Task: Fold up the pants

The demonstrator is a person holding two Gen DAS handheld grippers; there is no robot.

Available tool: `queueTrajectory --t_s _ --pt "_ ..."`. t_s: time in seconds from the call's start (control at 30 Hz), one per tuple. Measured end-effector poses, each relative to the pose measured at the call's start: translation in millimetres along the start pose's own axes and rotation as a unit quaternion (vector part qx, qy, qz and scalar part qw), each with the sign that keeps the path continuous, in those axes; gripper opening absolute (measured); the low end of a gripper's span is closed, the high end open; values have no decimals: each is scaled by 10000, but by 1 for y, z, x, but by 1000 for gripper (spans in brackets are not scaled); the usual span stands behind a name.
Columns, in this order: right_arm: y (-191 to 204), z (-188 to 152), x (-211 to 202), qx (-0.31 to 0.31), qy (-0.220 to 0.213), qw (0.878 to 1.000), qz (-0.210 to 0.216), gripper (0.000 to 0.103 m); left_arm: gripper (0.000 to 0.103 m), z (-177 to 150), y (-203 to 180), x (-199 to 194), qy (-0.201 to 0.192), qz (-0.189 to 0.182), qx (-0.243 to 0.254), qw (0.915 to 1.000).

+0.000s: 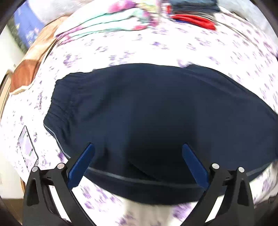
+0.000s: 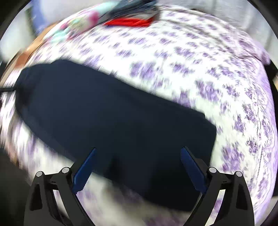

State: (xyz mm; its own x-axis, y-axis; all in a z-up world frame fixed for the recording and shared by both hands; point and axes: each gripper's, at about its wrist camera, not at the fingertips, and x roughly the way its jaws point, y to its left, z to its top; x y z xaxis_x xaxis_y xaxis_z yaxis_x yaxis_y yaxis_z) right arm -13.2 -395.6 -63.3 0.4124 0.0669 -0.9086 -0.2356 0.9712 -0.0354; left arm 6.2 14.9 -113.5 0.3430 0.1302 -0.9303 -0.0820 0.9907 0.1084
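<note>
Fingers spread wide and empty on your left gripper (image 1: 138, 147) and right gripper (image 2: 138, 151) hover over the navy pants (image 1: 156, 121), lying lengthwise across the bed (image 1: 156, 52) just beneath both.

Pants (image 1: 156, 118) lie flat on the bedsheet (image 1: 156, 48), directly ahead of and beneath both tongs; left gripper (image 1: 138, 147) hangs over the near hem edge, waistband ahead to its left; a phone (image 1: 27, 147) rests on the sheet left of the left gripper; right gripper (image 2: 138, 151) hangs over the leg end (image 2: 191, 139), which lies ahead to its right; a pile of clothes (image 1: 173, 15) sits far ahead, beyond the pants.
</note>
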Motion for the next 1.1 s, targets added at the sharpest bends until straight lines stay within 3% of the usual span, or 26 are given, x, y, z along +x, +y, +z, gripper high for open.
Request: queueTrajectory --t_s 0.07,0.1,0.13,0.2,0.33,0.4,0.47,0.53,0.57,0.6,0.67,0.73,0.77,0.83,0.9,0.97,1.1 --pt "9 10 34 438 245 9987 -97 99 99 4 8 21 234 146 -63 9996" --pt "14 4 47 484 511 9975 -91 99 99 1 16 27 347 42 -101 9993" --pt "19 -3 54 442 648 9968 -173 99 99 -3 27 31 372 -334 -241 9985" --pt "22 -22 47 307 287 9984 -387 99 99 -16 40 30 344 -668 -254 9969" --pt "4 -42 23 565 550 9966 -221 99 99 -30 47 17 332 -924 542 9937" --pt "-5 -48 2 965 413 9935 -449 99 99 -32 50 8 367 -861 941 9911" --pt "-27 -54 -18 1743 37 9828 -612 99 98 -28 55 0 257 -736 1095 9909" --pt "-57 -70 -30 2946 -174 9503 -991 99 98 -13 71 -10 -22 -798 1017 9916" --pt "-69 -80 -33 3413 -208 9348 -964 99 98 -5 74 -16 -140 -930 895 9915" --pt "-84 -97 -36 4175 -326 9049 -759 99 98 1 75 -19 -193 -1004 828 9913" --pt "-97 -122 -37 5089 -509 8582 -428 99 98 16 63 -30 -385 -1250 597 9896" --pt "-101 -137 -32 5636 -679 8232 -106 99 98 35 50 -26 -371 -1466 463 9874" --pt "-101 -139 -29 5736 -755 8156 -105 99 98 33 43 -19 -271 -1533 438 9868" --pt "-98 -133 -23 5680 -755 8194 -185 99 98 18 37 1 60 -1543 516 9867" --pt "-92 -119 -13 5433 -640 8370 -96 99 98 4 30 22 441 -1358 759 9868" --pt "-84 -108 -10 5214 -512 8518 26 99 98 -5 30 23 219 -1365 870 9866" --pt "-66 -96 5 5240 -464 8494 426 96 98 -5 39 20 245 -1527 829 9845"
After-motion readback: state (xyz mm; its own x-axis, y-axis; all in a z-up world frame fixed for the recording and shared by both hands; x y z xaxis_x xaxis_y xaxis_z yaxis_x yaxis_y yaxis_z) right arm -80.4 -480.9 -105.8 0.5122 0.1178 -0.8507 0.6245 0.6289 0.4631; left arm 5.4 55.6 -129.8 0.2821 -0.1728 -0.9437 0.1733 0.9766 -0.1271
